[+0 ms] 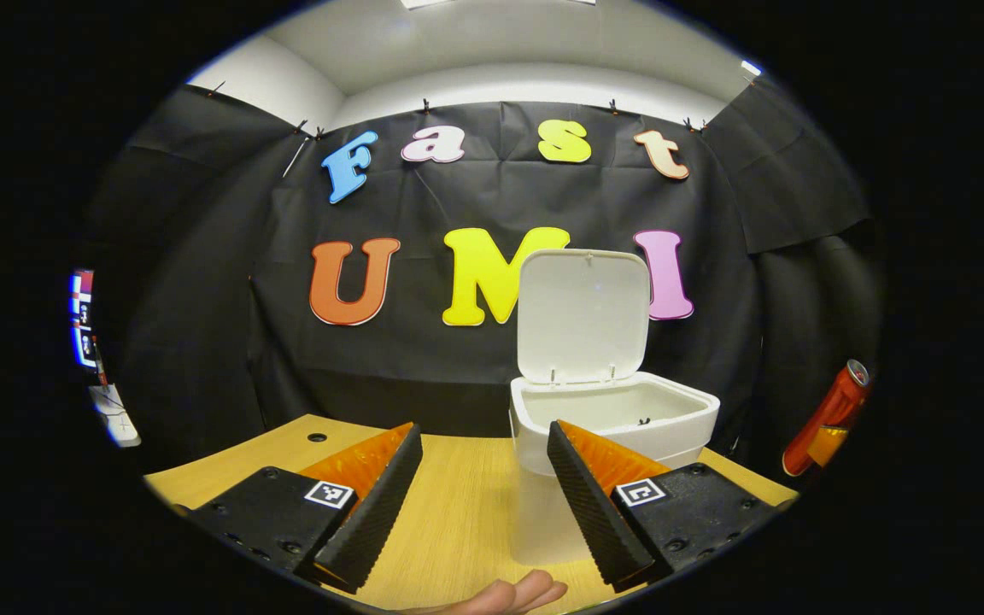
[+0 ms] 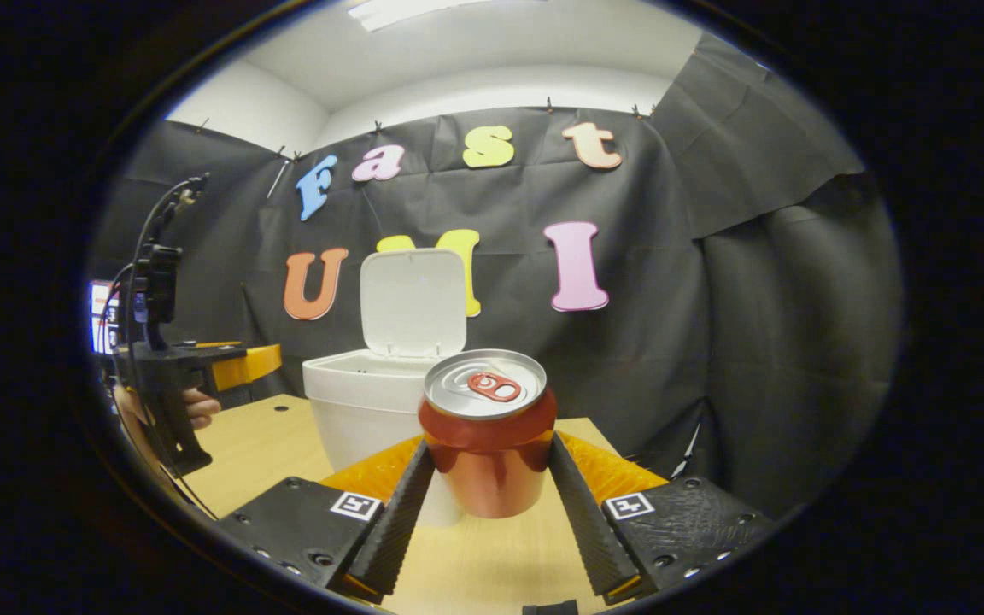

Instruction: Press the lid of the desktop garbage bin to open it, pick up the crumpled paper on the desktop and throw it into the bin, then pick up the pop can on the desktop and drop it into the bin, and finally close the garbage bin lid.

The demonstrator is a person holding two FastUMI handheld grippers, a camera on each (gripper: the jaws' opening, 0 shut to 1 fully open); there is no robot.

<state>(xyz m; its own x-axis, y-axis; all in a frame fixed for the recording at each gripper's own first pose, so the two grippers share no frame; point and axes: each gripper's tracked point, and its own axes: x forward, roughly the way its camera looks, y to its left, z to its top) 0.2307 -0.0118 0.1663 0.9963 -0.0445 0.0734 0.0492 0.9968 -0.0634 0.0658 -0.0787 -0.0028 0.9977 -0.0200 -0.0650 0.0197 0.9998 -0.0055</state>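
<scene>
The white desktop bin point(image 1: 620, 423) stands on the table with its lid point(image 1: 582, 316) swung upright, so the mouth is uncovered. My left gripper point(image 1: 484, 427) is open with nothing between its fingers, a little short of the bin and to its left. A red pop can point(image 2: 488, 444) with a silver top sits between the fingers of my right gripper point(image 2: 490, 444), which is shut on it. It is held above the table, in front and to the right of the bin point(image 2: 364, 410). The can point(image 1: 829, 418) also appears at the far right of the left gripper view.
The wooden table point(image 1: 458, 521) has a small round hole point(image 1: 317, 437) at its back left. A lit screen point(image 1: 82, 316) hangs at the far left. A hand point(image 2: 200, 408) holds the left gripper point(image 2: 202, 363) left of the bin. Fingers point(image 1: 509, 596) show at the bottom edge.
</scene>
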